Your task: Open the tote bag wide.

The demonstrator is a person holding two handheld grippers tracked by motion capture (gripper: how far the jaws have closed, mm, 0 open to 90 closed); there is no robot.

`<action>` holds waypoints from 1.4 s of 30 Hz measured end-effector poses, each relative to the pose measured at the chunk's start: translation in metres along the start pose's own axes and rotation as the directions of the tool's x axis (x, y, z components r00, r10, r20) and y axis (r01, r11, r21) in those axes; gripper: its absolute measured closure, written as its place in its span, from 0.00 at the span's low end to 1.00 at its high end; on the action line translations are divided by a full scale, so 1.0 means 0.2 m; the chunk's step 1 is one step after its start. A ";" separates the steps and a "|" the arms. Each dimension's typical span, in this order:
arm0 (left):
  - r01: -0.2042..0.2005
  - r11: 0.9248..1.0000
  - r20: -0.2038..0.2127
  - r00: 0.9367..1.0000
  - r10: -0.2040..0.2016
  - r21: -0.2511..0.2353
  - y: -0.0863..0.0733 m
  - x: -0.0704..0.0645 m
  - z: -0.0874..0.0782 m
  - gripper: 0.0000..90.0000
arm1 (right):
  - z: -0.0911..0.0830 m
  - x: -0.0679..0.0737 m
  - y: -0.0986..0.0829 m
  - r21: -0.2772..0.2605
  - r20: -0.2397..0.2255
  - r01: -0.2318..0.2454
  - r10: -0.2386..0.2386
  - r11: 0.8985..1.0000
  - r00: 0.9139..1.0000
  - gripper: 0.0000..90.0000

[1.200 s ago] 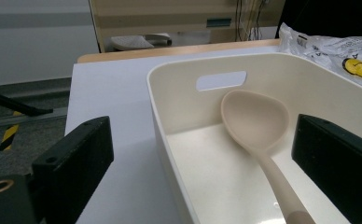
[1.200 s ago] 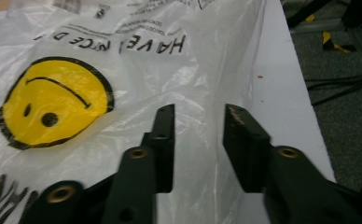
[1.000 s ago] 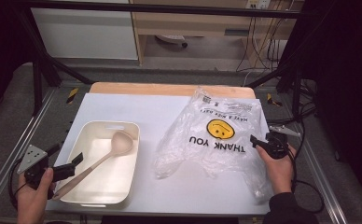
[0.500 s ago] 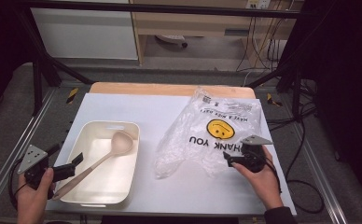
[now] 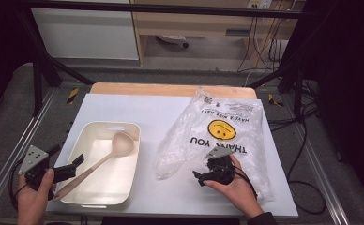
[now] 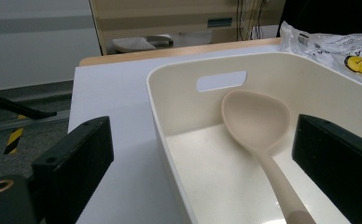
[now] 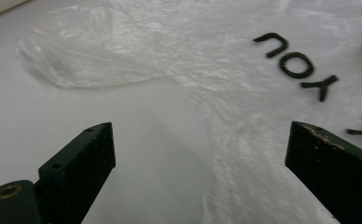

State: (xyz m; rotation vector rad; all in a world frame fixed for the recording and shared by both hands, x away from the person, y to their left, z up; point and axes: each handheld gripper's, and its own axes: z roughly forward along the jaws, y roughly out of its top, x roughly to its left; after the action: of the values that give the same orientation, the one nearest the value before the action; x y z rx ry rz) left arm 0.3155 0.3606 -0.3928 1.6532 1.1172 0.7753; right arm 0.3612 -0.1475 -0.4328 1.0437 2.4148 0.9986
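Note:
A cream plastic bin (image 5: 132,154) stands on the left of the white table, with a beige ladle (image 5: 118,144) lying in it, bowl at the far end and handle over the near rim. My left gripper (image 5: 70,159) is open just left of the bin's near corner; in the left gripper view its jaws straddle the bin's wall (image 6: 193,65) and the ladle (image 6: 256,116). A clear plastic bag (image 5: 227,126) printed with "THANK YOU" and a yellow smiley lies on the right. My right gripper (image 5: 200,177) is open, low over the bag's near left part (image 7: 170,60), and holds nothing.
The bare white tabletop (image 5: 147,112) runs between the bin and the bag. A wooden edge (image 5: 170,89) borders the table's far side. Metal frame rails (image 5: 321,173) flank both sides, and cables (image 5: 302,140) hang off to the right.
My right gripper has swung from the bag's right edge leftward and nearer, down over the bag's near left part. The left gripper, bin and ladle have not moved.

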 end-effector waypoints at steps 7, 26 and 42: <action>-0.001 1.000 0.001 1.000 0.001 -0.002 0.00 0.00 0.00 0.05 | 0.09 0.14 0.06 0.007 -0.069 0.050 -0.050 0.999 0.996 0.09; 0.004 1.000 0.007 1.000 -0.004 -0.005 0.00 0.00 0.00 0.05 | 0.30 0.36 0.23 -0.021 -0.177 0.106 -0.108 0.994 0.978 0.09; -0.004 1.000 0.002 1.000 0.004 0.001 0.00 0.00 0.00 0.05 | 0.36 0.37 0.22 -0.013 -0.166 0.130 -0.130 0.991 0.978 0.62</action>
State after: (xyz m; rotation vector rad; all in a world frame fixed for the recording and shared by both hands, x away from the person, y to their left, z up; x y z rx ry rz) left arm 0.3154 0.3612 -0.3928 1.6578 1.1129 0.7753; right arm 0.3719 -0.0372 -0.4528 0.8187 2.5764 1.0810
